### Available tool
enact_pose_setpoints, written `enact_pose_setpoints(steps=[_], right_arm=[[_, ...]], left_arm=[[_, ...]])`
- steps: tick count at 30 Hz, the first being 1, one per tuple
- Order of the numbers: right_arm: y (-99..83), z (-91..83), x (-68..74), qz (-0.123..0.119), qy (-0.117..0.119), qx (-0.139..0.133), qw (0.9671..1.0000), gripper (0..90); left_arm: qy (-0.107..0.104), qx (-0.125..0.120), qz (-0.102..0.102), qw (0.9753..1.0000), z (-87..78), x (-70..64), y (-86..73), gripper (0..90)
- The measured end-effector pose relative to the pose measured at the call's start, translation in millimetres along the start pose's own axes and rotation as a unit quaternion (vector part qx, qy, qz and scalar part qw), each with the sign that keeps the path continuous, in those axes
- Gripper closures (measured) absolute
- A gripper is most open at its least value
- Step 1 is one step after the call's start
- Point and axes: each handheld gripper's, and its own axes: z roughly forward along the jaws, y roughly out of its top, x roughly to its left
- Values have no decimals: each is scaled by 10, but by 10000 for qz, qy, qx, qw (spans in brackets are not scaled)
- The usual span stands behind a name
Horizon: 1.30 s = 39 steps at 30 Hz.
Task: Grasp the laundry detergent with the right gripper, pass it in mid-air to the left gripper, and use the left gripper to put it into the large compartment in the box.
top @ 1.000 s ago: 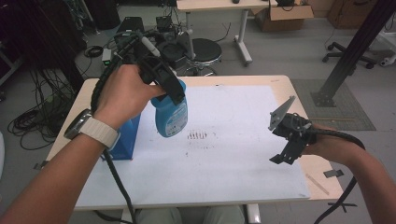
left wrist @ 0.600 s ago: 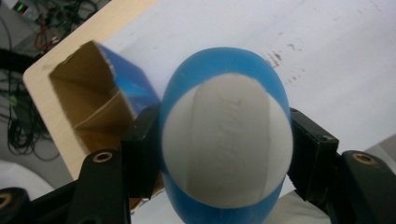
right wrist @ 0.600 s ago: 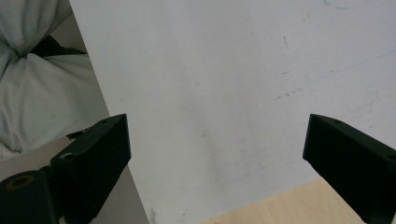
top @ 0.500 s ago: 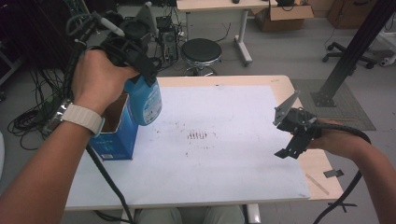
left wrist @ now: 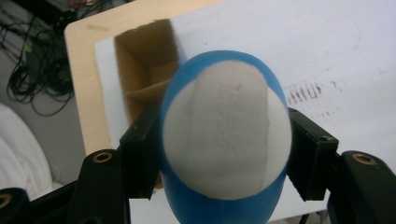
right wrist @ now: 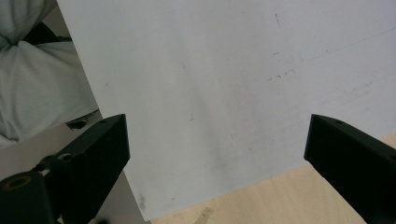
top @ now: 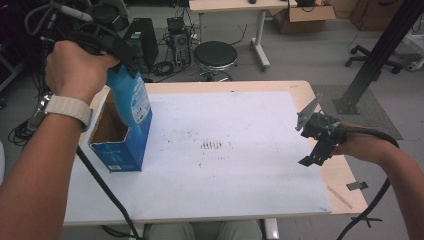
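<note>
My left gripper (top: 117, 52) is shut on a blue bottle (top: 131, 100) with a white label, held upright over the open blue carton (top: 120, 150) at the table's left. The bottle's lower end sits at the carton's opening. In the left gripper view the bottle (left wrist: 224, 140) is clamped between both jaws, with the carton's brown inside (left wrist: 144, 70) below it. My right gripper (top: 312, 137) hangs open over the white sheet's right edge, holding nothing. In the right gripper view its jaws stand wide apart above the white sheet (right wrist: 210, 93).
A white sheet (top: 235, 165) covers most of the wooden table (top: 345, 190), with dark scribble marks (top: 212, 145) near its middle. A strip of tape (top: 357, 185) lies on the bare wood at the right. A stool (top: 215, 54) and cables stand behind the table.
My left gripper has carried the blue bottle leftward from above the sheet to over the carton's opening. The right gripper has barely moved.
</note>
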Motion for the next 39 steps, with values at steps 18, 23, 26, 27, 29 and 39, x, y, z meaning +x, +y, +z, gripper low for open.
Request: enact_pose_setpoints(steps=[18, 23, 26, 27, 29, 39], right_arm=[[2, 88, -98, 51, 58, 246, 9997, 69], [-20, 130, -125, 98, 75, 288, 9995, 68], [-29, 145, -130, 90, 90, 295, 9995, 69], [-32, 144, -128, 110, 90, 313, 9994, 69], [-40, 144, -137, 96, 76, 311, 9994, 69], [-76, 161, -158, 193, 96, 350, 9992, 68]], left_arm=[[219, -75, -1012, 9946, 96, 481, -36, 383], [233, -122, -1158, 9929, 203, 559, -70, 383], [276, -114, -1190, 9925, 285, 586, -89, 383], [298, -99, -1180, 9925, 316, 590, -93, 382], [347, -118, -1136, 9928, 379, 595, -105, 383], [383, -76, -1006, 9942, 780, 619, -199, 382]])
